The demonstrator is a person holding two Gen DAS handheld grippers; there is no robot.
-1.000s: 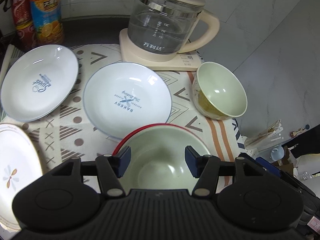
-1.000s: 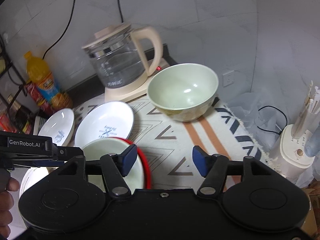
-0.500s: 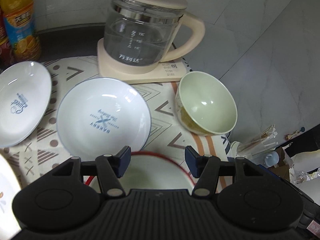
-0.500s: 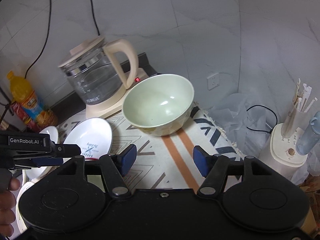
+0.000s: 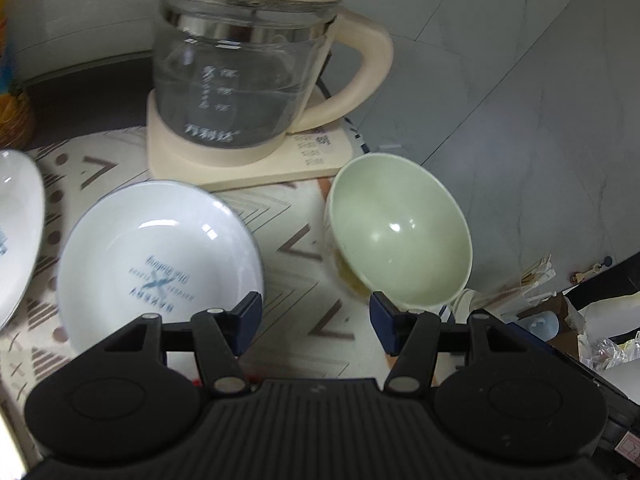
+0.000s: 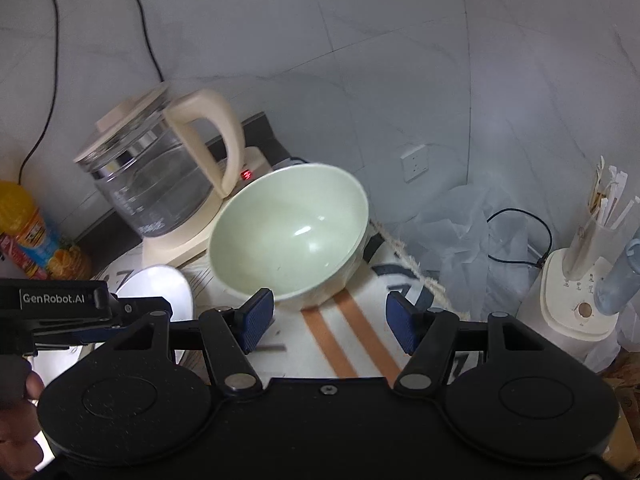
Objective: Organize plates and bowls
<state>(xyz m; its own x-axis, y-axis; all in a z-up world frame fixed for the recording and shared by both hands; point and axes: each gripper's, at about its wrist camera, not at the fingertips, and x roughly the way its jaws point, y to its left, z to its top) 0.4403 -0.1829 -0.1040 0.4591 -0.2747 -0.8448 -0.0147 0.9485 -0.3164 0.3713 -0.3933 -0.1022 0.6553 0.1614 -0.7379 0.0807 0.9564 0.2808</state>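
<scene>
Glass kettle (image 5: 244, 80) on its cream base at the back of the patterned cloth (image 5: 296, 216), close behind everything else (worth minding on any lift). White plate (image 5: 160, 256) with blue lettering flat on the cloth to the left, a second white plate (image 5: 16, 232) cut off at the left edge. Pale green bowl (image 6: 288, 232) upright near the cloth's right edge, just in front of the kettle base and apart from the lettered plate.

Right gripper (image 6: 330, 320) spread wide and empty, low over the cloth just short of the bowl, its left finger nearly at the near rim. Left gripper (image 5: 316, 326) likewise spread and empty, poised between lettered plate and bowl. Appears to be the reach for the bowl, probably with the right.

To do it well: advance until one finger is inside the near rim and the other outside, then close on the wall, not the curved outer flank where a glazed surface could slip. Lift straight up before swinging away, clear of the kettle handle. Keep the left gripper off the plate meanwhile.
</scene>
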